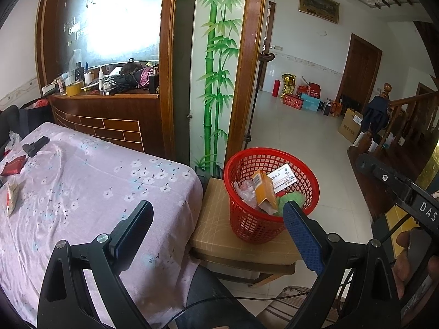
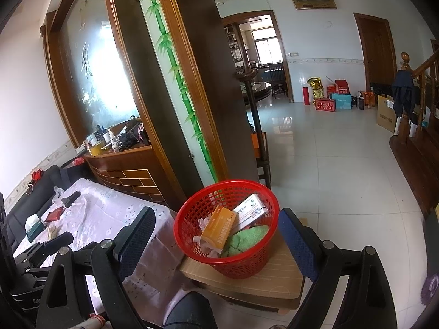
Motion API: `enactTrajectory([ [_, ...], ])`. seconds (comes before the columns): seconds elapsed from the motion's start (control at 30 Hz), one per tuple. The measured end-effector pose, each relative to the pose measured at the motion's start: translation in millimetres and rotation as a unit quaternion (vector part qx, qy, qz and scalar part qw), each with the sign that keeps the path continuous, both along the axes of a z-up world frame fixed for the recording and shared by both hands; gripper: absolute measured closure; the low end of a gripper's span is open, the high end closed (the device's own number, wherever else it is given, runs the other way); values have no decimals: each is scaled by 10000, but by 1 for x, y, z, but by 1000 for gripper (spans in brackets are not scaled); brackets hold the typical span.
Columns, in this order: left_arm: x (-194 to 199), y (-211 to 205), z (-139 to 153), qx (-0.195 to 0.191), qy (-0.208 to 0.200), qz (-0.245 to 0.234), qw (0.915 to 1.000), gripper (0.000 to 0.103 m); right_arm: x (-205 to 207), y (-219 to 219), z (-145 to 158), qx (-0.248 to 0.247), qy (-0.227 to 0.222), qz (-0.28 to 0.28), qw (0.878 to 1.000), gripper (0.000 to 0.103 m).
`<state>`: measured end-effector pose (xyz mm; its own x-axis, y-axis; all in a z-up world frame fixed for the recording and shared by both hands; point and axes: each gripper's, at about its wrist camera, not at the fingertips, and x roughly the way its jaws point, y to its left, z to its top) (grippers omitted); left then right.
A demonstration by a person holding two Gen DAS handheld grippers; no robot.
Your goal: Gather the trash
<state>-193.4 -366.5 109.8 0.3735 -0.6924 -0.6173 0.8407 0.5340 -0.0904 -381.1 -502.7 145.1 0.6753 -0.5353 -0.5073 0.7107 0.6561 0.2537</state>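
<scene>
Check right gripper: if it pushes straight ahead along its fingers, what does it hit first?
Probably the red mesh basket, which sits centred between the open right gripper fingers on a low stool. Nothing shows in between, though depth is hard to judge.

Red basket [image 2: 226, 227]: lower contents hidden beneath orange box [image 2: 219, 229] and green cloth [image 2: 245, 240]. White box [image 2: 251, 209]: print too small to read. Shelf clutter [image 1: 109, 79]: items indistinct.

Left tongs [image 1: 219, 230] and right tongs [image 2: 216, 233] wide apart, empty
</scene>
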Motion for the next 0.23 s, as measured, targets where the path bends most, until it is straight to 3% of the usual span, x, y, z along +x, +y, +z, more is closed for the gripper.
enactTrajectory([
  [0.23, 4, 3, 0, -32, -9, 4, 10000, 9, 1, 0, 0, -3, 1, 10, 10000, 9],
])
